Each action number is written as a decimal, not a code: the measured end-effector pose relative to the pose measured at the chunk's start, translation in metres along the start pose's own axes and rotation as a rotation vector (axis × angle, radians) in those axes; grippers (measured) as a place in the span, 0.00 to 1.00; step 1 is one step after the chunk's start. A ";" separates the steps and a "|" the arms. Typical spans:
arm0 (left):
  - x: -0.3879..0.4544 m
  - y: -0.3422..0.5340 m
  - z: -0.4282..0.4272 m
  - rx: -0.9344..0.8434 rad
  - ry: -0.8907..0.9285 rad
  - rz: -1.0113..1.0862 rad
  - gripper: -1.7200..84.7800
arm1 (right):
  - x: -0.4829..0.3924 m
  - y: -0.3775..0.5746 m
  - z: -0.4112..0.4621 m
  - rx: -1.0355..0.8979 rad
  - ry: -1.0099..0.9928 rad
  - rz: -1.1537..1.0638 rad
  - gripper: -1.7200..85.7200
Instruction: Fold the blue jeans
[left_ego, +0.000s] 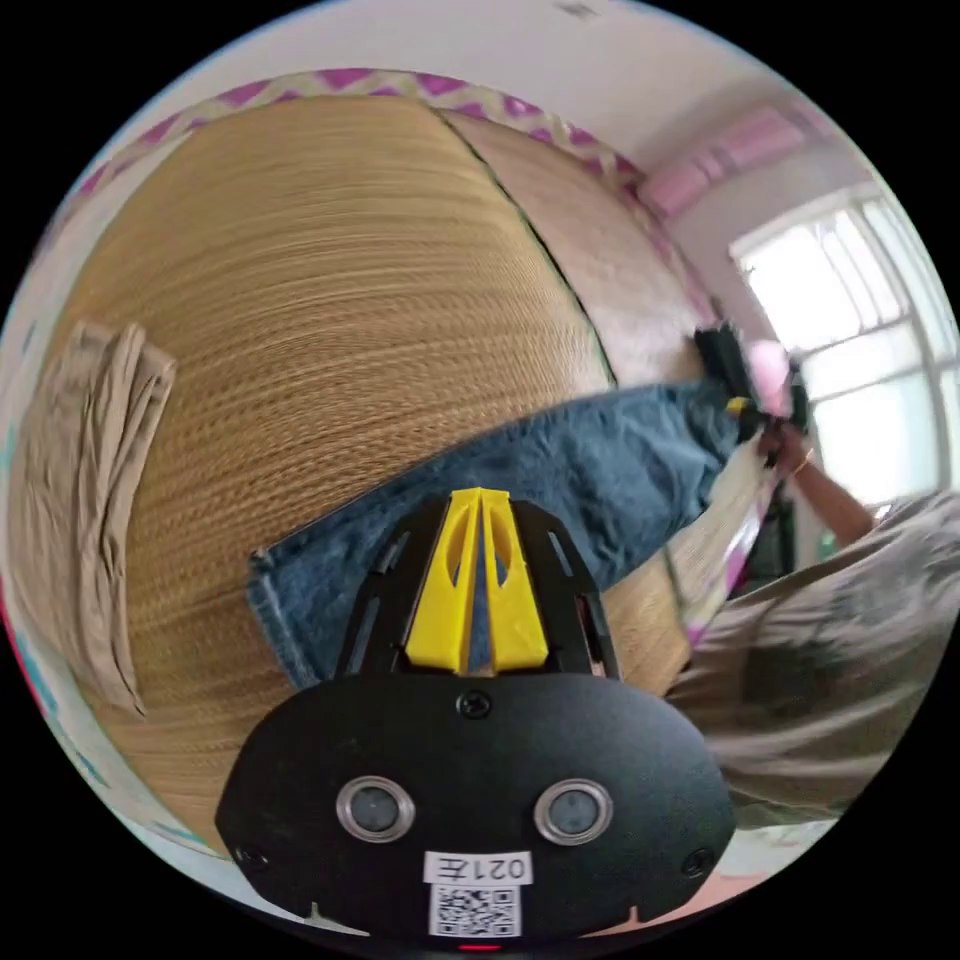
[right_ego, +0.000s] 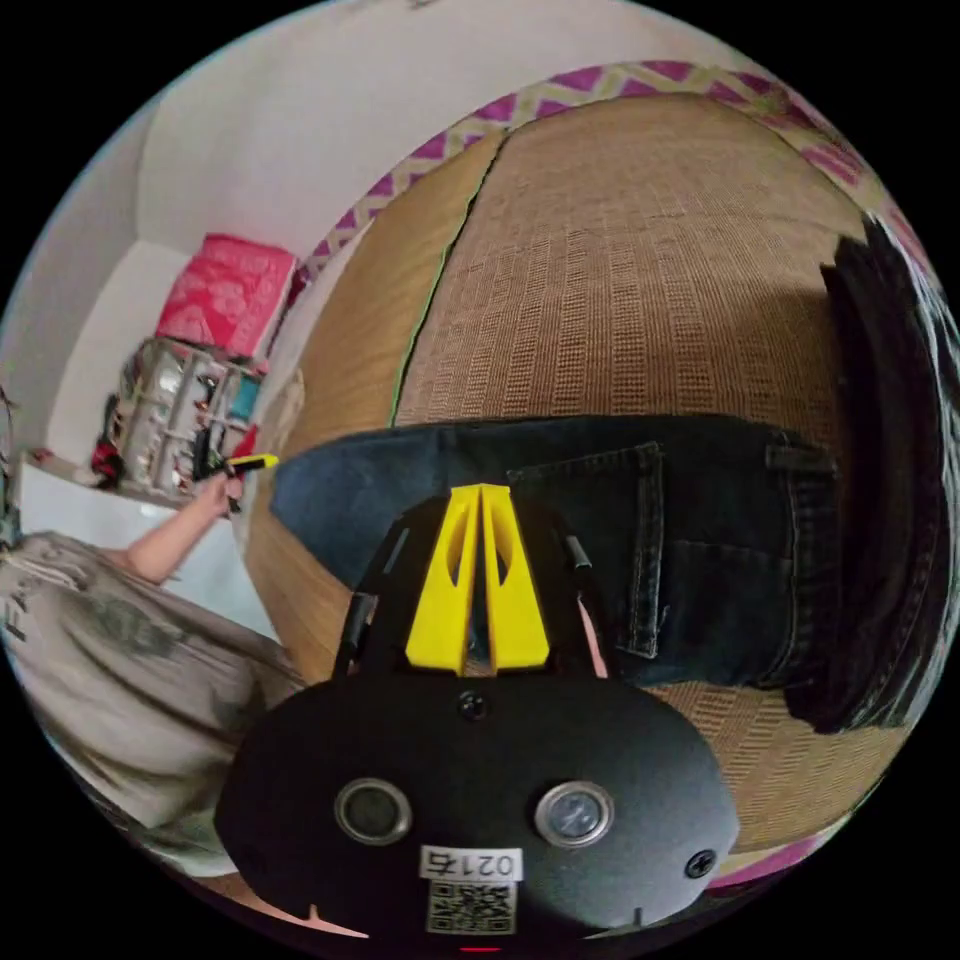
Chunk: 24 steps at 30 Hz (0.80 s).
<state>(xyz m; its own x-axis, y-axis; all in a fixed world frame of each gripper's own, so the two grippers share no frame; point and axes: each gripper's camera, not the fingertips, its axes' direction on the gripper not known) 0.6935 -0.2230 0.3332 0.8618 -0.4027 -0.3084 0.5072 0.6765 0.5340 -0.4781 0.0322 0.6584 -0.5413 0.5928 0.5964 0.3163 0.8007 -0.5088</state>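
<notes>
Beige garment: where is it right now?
In the left gripper view, the beige garment lies crumpled on the woven mat near its left edge, apart from the blue jeans.

Jeans stretched flat across mat, legs toward one end, waist toward the other. Folded trousers on mat, well apart from jeans, off the leg end. Dark clothes just beside waist. Shelf by wall, beyond mat's edge.
</notes>
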 end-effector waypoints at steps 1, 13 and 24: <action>0.013 -0.007 0.009 0.008 -0.019 0.035 0.01 | -0.027 -0.010 0.010 -0.011 0.074 -0.097 0.01; 0.090 -0.115 0.047 -0.108 -0.132 0.320 0.08 | -0.174 -0.128 0.084 -0.319 0.437 -0.767 0.09; 0.115 -0.153 0.057 -0.134 -0.106 0.440 0.06 | -0.231 -0.173 0.045 -0.355 0.413 -0.805 0.01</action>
<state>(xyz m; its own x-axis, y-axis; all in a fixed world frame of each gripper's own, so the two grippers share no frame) 0.7146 -0.4081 0.2607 0.9933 -0.1155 0.0100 0.0960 0.8678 0.4875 -0.4428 -0.2473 0.5803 -0.4040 -0.2139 0.8894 0.2245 0.9194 0.3231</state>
